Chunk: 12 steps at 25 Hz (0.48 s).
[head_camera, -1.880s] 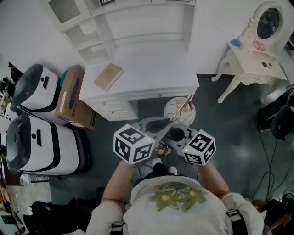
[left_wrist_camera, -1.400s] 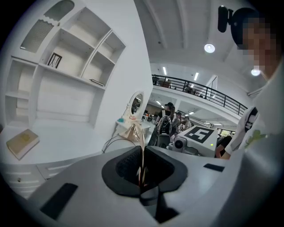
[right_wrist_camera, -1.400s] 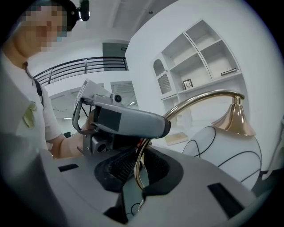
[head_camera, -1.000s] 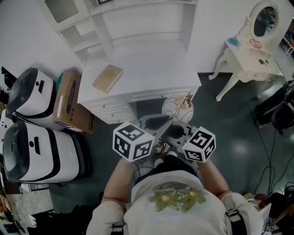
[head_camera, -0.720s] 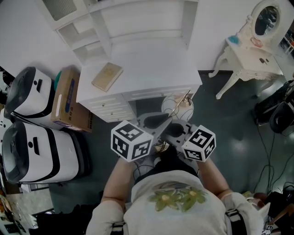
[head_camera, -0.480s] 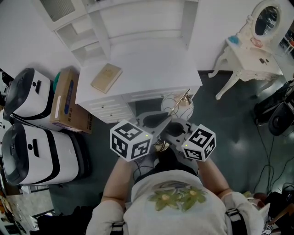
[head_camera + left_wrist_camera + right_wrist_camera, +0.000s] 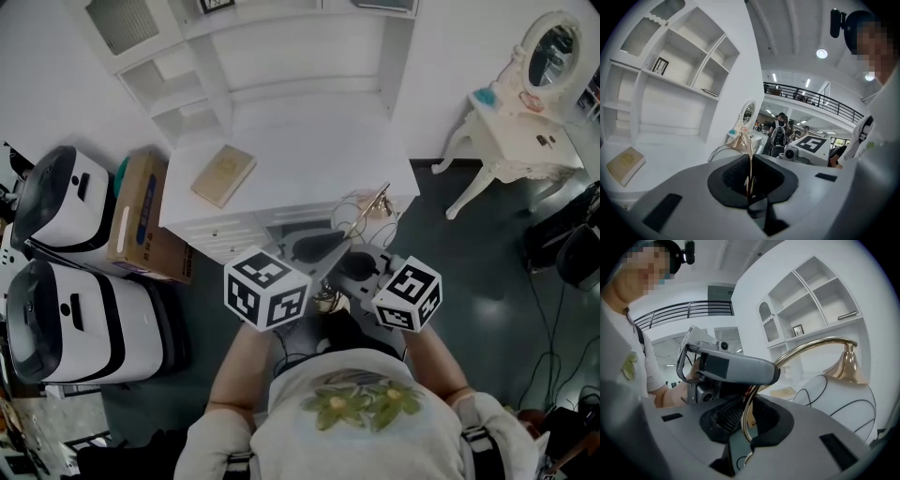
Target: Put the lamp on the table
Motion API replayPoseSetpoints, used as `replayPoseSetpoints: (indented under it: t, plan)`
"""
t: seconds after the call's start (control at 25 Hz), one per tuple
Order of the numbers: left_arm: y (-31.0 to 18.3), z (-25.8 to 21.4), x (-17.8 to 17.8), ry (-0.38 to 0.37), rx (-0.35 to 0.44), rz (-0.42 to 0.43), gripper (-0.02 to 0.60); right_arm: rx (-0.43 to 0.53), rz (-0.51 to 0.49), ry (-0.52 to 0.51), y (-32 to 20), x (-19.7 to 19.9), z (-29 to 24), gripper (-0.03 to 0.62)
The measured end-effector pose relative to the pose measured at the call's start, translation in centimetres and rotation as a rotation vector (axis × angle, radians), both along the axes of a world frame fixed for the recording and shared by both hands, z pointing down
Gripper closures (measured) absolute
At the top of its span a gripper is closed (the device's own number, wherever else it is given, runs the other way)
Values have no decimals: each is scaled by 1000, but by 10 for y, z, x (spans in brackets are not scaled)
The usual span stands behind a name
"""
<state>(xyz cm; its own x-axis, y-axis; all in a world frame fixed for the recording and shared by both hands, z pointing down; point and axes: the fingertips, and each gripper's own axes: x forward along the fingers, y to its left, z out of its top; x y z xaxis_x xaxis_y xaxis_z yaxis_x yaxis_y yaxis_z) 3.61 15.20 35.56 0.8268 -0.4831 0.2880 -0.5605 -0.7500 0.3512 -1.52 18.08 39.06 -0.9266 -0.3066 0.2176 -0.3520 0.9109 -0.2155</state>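
Facing the white desk point(image 7: 309, 159) with its shelf unit behind, I judge the carry nearly over but the setting-down not yet begun. The lamp point(image 7: 364, 208) hangs in the air at the desk's front edge, near the right corner, and touches nothing but my claws. Its white wire-framed shade point(image 7: 843, 404) leans out ahead of the arched gold stem point(image 7: 811, 347).

My left gripper point(image 7: 750, 180) is pinched tight on that stem, which stands upright between the dark pads. My right gripper point(image 7: 747, 423) is likewise clamped on the stem, just beside the left one. The lamp's foot is mostly hidden beneath them.

The trouble I foresee: the stem is thin and slick, and the shade's weight sits well forward, so the lamp could twist in my pads and tip. Coming in too low would knock the shade or foot against the desk edge. The small tan book point(image 7: 223, 174) lies well off to the left, out of the way.
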Motion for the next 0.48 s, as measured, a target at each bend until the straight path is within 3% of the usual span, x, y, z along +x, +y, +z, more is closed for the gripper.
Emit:
replayPoseSetpoints:
  t: [0.48]
  plan:
    - [-60,-6,0,-12,14,-22,523,19,-18,-24,-59,0,-7,522]
